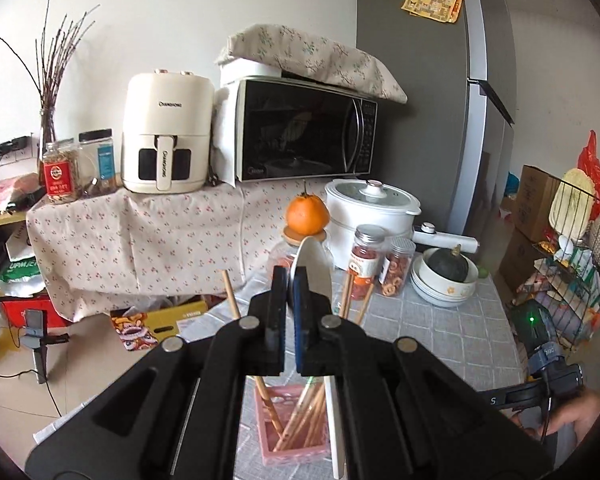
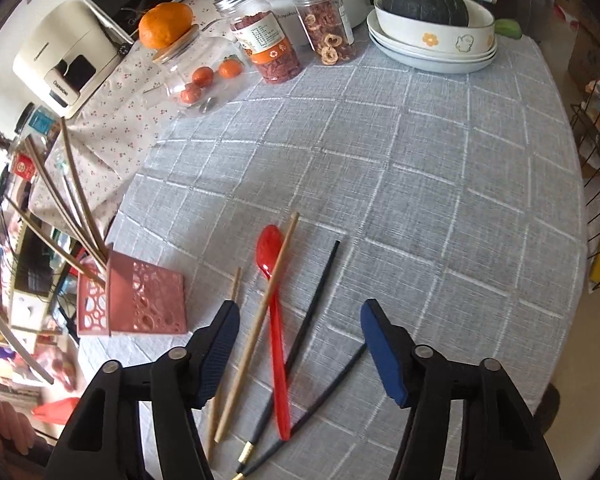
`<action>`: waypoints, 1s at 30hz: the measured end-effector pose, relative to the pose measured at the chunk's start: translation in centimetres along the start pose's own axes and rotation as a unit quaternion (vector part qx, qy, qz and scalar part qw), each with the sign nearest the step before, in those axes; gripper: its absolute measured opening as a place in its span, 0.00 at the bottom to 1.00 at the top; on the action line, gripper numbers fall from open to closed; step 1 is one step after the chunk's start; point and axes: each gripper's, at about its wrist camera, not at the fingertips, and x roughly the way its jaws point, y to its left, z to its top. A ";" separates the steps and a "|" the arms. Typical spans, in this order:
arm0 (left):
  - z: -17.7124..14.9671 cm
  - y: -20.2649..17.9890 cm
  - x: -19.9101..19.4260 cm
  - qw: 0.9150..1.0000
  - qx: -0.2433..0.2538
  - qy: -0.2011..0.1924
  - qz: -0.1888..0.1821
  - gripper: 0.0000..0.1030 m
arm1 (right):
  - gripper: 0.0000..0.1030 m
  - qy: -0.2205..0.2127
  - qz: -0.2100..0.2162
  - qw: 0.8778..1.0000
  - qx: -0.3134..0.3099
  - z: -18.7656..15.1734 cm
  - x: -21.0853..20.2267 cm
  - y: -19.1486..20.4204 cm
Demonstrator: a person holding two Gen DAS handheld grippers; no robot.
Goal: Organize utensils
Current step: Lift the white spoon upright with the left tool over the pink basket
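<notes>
White spoon (image 1: 310,268) clamped in left gripper (image 1: 289,322) above pink holder (image 1: 292,424); right gripper (image 2: 300,344) spread wide over loose utensils.

Could slip sideways or jam against wooden chopsticks (image 1: 306,420) crowding the holder, maybe tipping it near the edge. Red spoon (image 2: 274,304), black chopsticks (image 2: 300,344) and wooden pair (image 2: 256,328) lying loose on grey checked tablecloth (image 2: 420,184). Cluttered kitchen: jars, bowls, microwave (image 1: 304,130).

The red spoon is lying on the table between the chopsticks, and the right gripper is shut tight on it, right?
Not quite. The red spoon does lie on the table among the chopsticks, but the right gripper is open and holds nothing, as the right wrist view shows.
</notes>
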 end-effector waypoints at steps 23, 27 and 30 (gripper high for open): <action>0.5 1.2 0.7 1.000 -0.020 -0.010 0.017 0.03 | 0.06 -0.014 0.031 0.998 0.056 2.5 4.3 0.3; 0.4 0.9 0.3 0.999 -0.011 -0.028 0.028 0.03 | 0.06 -0.051 0.044 0.997 0.033 1.7 0.0 0.7; 0.2 0.8 0.2 0.999 -0.004 -0.037 0.035 0.03 | 0.05 -0.085 0.059 0.994 0.016 0.9 -3.5 1.6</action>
